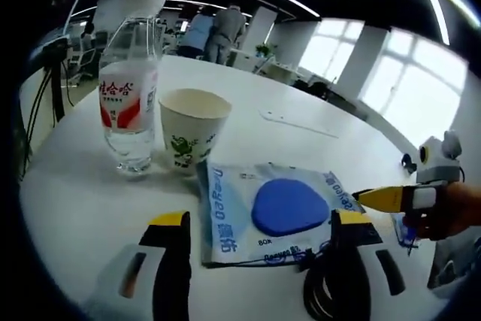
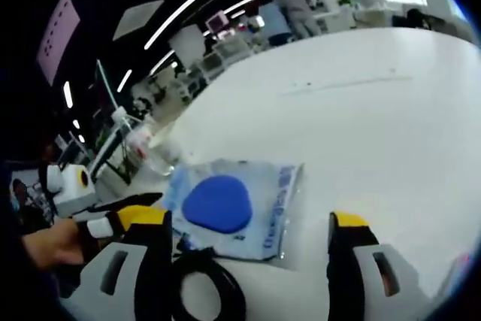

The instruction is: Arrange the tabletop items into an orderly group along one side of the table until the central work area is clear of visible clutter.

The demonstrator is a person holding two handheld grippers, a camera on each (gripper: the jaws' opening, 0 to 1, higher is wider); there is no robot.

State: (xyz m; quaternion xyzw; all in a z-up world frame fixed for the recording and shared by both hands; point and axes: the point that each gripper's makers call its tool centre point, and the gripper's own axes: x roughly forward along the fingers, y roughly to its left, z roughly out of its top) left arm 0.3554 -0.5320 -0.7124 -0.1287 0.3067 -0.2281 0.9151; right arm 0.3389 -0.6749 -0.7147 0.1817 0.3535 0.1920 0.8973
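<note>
A blue plastic packet (image 1: 274,212) with a dark blue oval inside lies flat on the white table (image 1: 316,148). My left gripper (image 1: 259,249) is open, its jaws standing wide on either side of the packet's near edge. Behind the packet stand a paper cup (image 1: 192,129) and a clear water bottle (image 1: 128,103) with a red label. A black cable coil (image 1: 331,291) lies by the left gripper's right jaw. My right gripper (image 2: 248,249) is open, with the packet (image 2: 233,208) just ahead and the cable coil (image 2: 203,287) between its jaws. The right gripper's yellow tip (image 1: 379,198) reaches the packet's right edge.
The table (image 2: 376,110) stretches wide and white beyond the packet. A hand (image 2: 45,246) holds the left gripper (image 2: 120,217) at the left. The bottle (image 2: 154,148) stands further back. People (image 1: 218,31) stand at desks in the far background, with windows to the right.
</note>
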